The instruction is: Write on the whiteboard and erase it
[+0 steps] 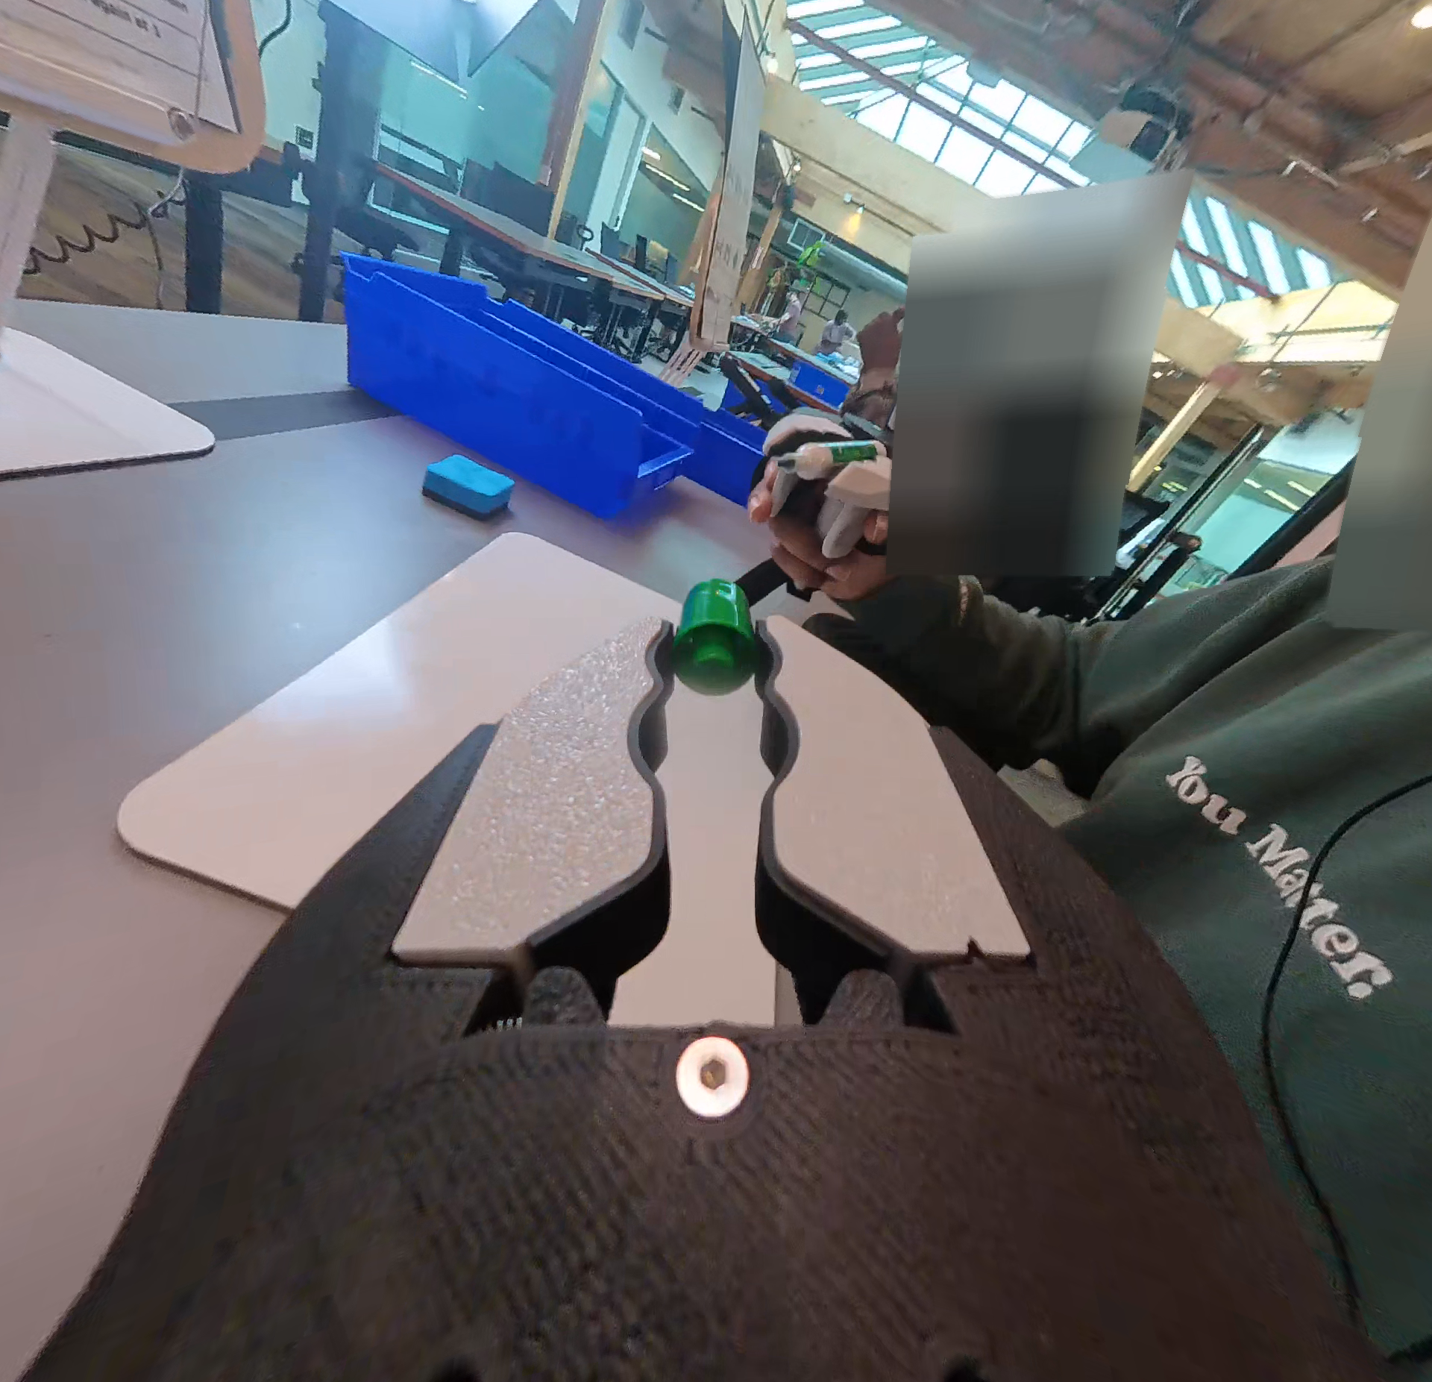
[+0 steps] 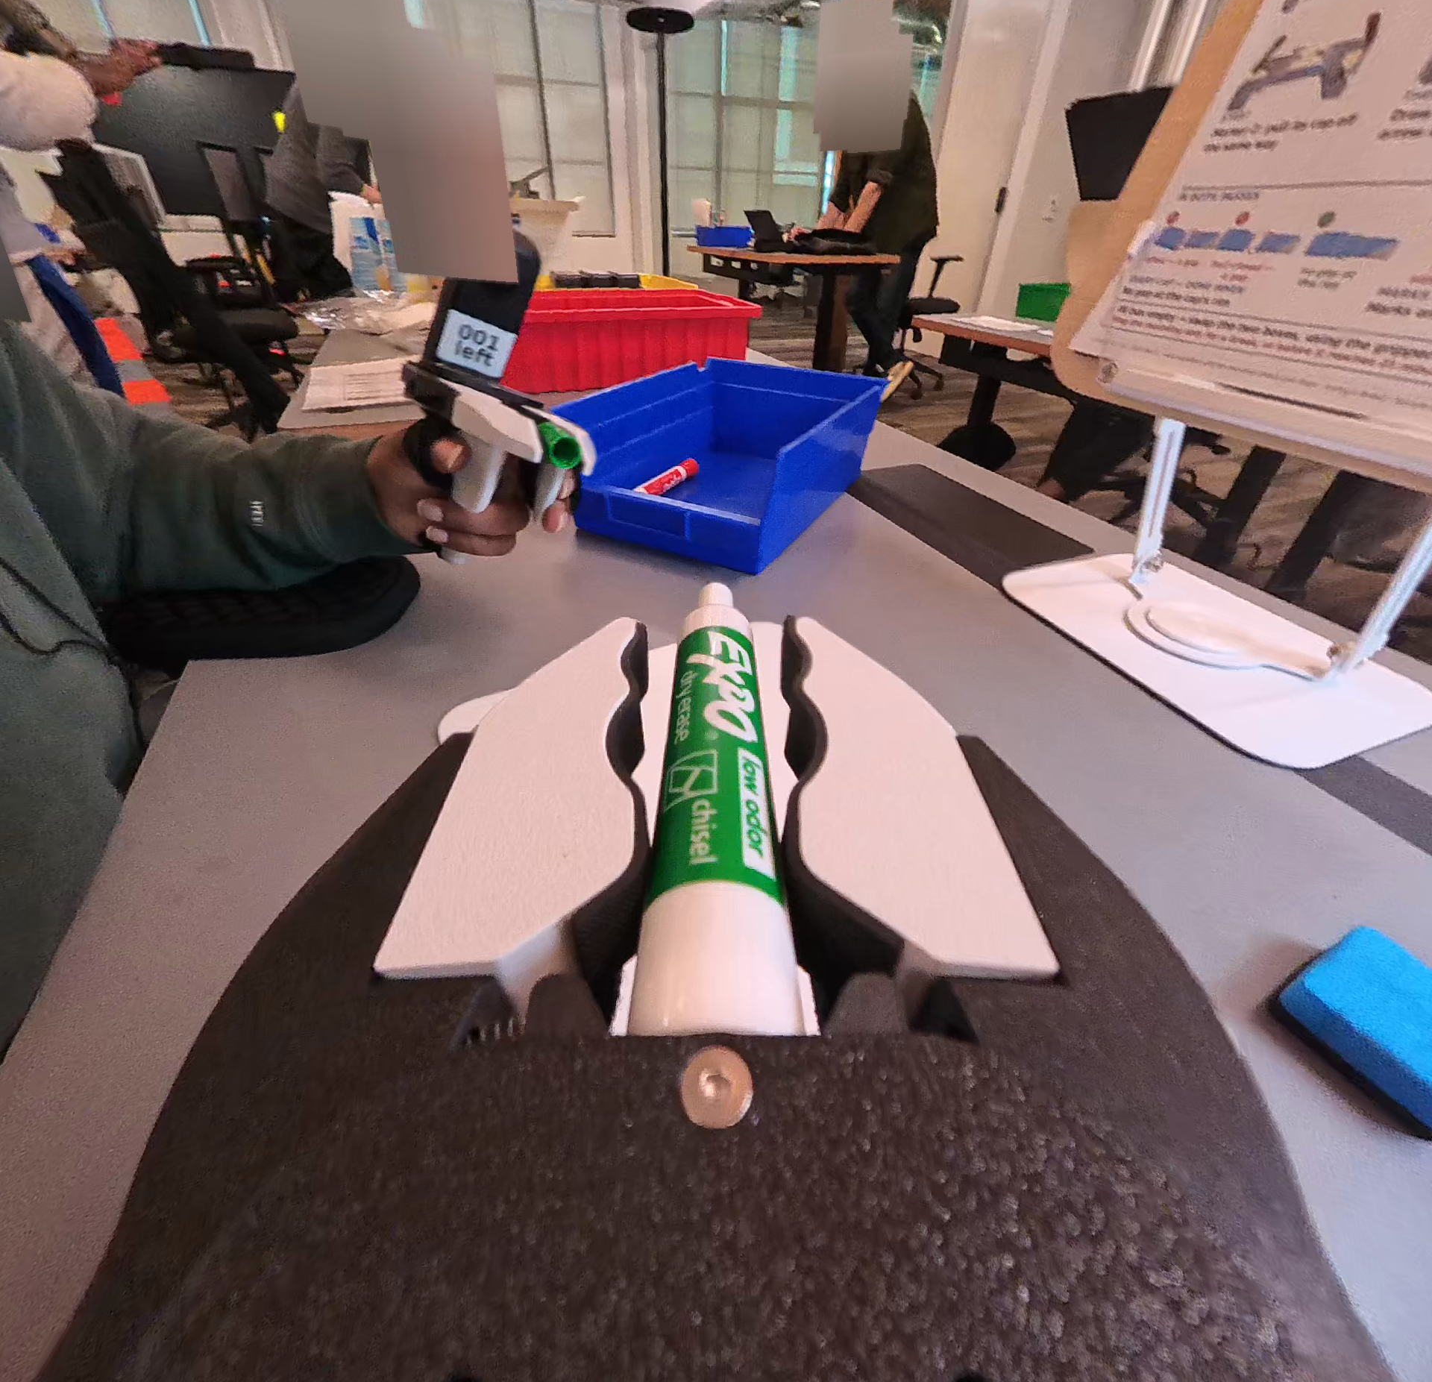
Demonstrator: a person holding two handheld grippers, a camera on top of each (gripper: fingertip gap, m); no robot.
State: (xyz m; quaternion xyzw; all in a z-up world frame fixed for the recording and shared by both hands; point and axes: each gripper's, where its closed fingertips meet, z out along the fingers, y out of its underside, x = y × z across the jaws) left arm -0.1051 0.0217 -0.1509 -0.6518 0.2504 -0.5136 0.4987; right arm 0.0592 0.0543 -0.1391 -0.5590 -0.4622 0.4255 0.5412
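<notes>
Right wrist view: marker (image 2: 717,787) clamped lengthwise in right claw (image 2: 713,632).

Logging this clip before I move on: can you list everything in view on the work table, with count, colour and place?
whiteboard: one, white, flat on the grey table, under both grippers.
green marker: one, white body with green label, uncapped, gripped lengthwise.
marker cap: one, green, pinched at the fingertips.
eraser: one, blue, on the table beside the bins.
bins: blue, behind the whiteboard; exact count unclear.
red marker: one, lying in a bin.
instruction stand: one, white base, holding a printed sheet.
left hand-held gripper: shut on the cap.
right hand-held gripper: shut on the green marker.
</notes>
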